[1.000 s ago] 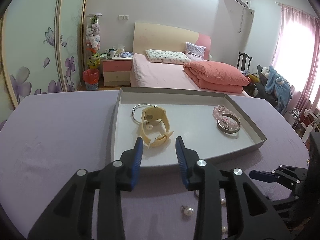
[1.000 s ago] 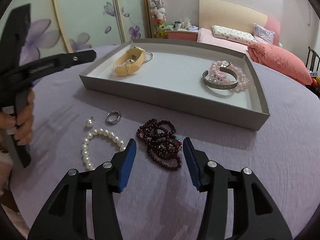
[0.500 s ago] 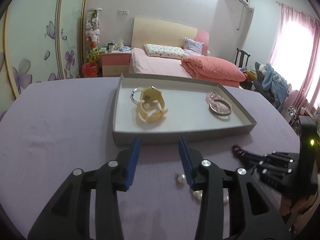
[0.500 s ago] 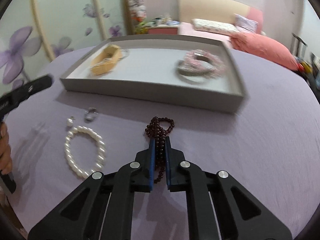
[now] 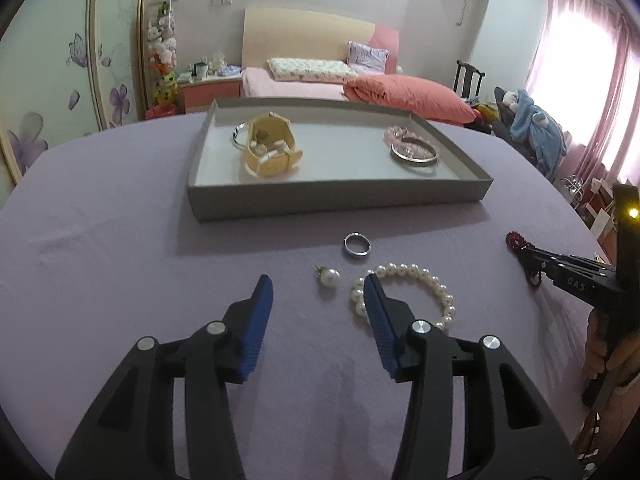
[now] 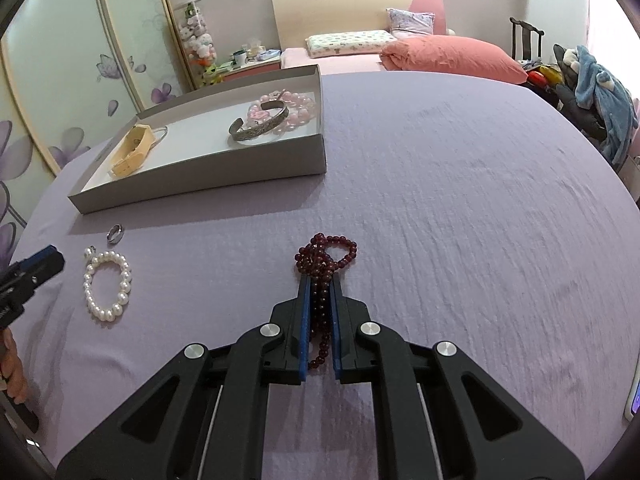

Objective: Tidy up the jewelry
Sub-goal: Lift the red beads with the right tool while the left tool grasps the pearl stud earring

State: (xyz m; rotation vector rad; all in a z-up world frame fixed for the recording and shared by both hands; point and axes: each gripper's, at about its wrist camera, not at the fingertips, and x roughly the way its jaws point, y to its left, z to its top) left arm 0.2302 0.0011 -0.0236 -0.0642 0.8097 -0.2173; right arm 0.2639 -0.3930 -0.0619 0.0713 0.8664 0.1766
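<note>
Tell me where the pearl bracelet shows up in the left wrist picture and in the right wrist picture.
Left wrist view: pearl bracelet lies on the purple cloth right of centre, partly behind the left gripper's right finger.
Right wrist view: it lies at far left, on the cloth.
Shared landmark: the silver ring, between bracelet and grey tray.

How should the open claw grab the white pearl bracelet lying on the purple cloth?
Probably from above, pinching one side of the pearl bracelet, one finger inside the loop and one outside. It lies flat as an open ring, too wide to span. The left claw is open just beside its near-left beads.
</note>
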